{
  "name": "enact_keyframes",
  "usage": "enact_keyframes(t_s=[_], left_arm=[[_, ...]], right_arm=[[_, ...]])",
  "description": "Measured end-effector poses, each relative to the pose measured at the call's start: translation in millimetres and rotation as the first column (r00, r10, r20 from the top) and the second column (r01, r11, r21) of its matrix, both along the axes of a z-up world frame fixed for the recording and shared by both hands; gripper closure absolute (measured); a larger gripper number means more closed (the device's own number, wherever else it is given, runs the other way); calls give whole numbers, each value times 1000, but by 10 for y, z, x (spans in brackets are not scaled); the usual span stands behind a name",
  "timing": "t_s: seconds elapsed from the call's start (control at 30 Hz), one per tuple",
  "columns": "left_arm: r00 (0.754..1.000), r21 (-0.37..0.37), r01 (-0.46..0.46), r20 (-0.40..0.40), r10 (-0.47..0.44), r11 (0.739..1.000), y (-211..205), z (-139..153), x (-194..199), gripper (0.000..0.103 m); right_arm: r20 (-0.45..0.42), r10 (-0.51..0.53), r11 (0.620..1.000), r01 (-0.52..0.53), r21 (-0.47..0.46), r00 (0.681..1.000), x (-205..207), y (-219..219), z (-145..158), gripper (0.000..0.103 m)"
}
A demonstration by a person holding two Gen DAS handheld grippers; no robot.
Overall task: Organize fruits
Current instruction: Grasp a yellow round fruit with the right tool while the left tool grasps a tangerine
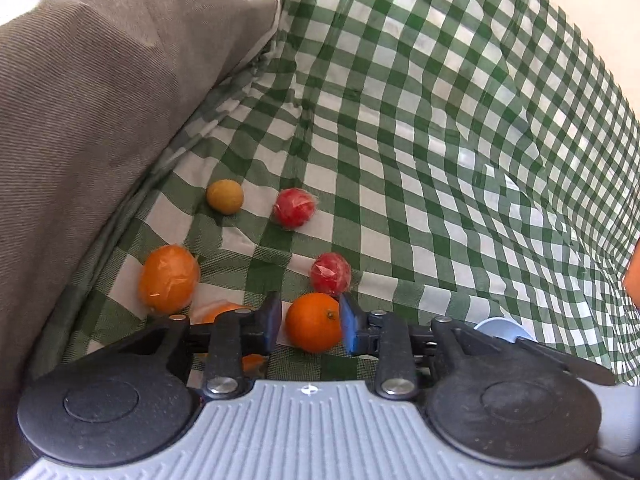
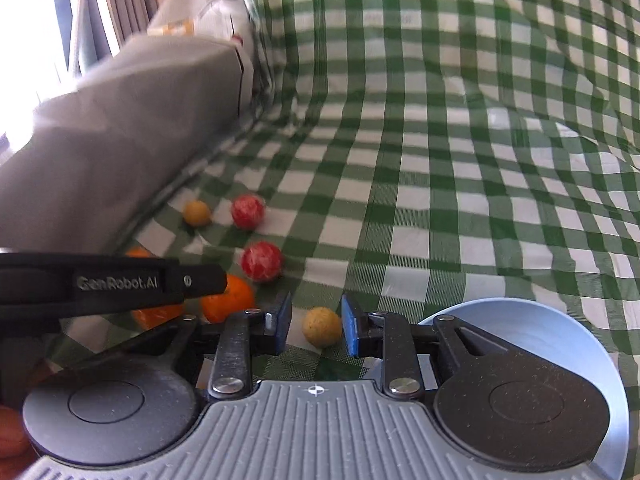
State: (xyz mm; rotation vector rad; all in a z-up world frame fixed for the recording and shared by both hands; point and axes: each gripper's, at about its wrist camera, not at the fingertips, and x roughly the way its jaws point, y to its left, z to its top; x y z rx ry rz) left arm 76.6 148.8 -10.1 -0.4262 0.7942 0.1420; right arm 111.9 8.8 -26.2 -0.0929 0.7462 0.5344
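The left claw (image 1: 308, 322) stands apart around the orange (image 1: 313, 322), its blue pads just beside each flank; it should close squarely on the middle so the fruit cannot roll out. The right claw (image 2: 316, 326) also gapes, framing the small yellow fruit (image 2: 321, 327), with the blue bowl (image 2: 560, 332) just to its right as the likely drop.

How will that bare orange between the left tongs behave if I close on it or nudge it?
The orange looks round, so it will probably roll if nudged, more so on the rumpled checked cloth. Its skin looks firm and unwrapped, unlike the film-covered orange fruit beside it, so the left tongs, open around it, should grip without much slipping.
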Motion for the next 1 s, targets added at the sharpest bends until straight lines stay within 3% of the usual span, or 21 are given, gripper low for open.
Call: enact_keyframes(t_s=[0.17, 0.3, 0.53, 0.77, 1.0], left_arm=[[1000, 19, 18, -5, -18, 1000, -67, -16, 33, 61], [1000, 41, 24, -5, -24, 999, -98, -26, 57, 61], [1000, 60, 24, -3, -24, 998, -119, -37, 98, 53], [999, 101, 45, -18, -43, 994, -170, -69, 141, 53], [995, 205, 91, -55, -82, 975, -322, -127, 199, 56]], right_arm=[[-43, -17, 996, 13, -90, 999, 115, 147, -152, 68], [-41, -21, 994, 16, -108, 999, 124, 163, -176, 78], [14, -36, 998, 37, -42, 999, 66, -1, -24, 78], [34, -53, 998, 54, -32, 998, 45, -138, 58, 78], [57, -71, 997, 73, -32, 996, 7, -308, 163, 78]])
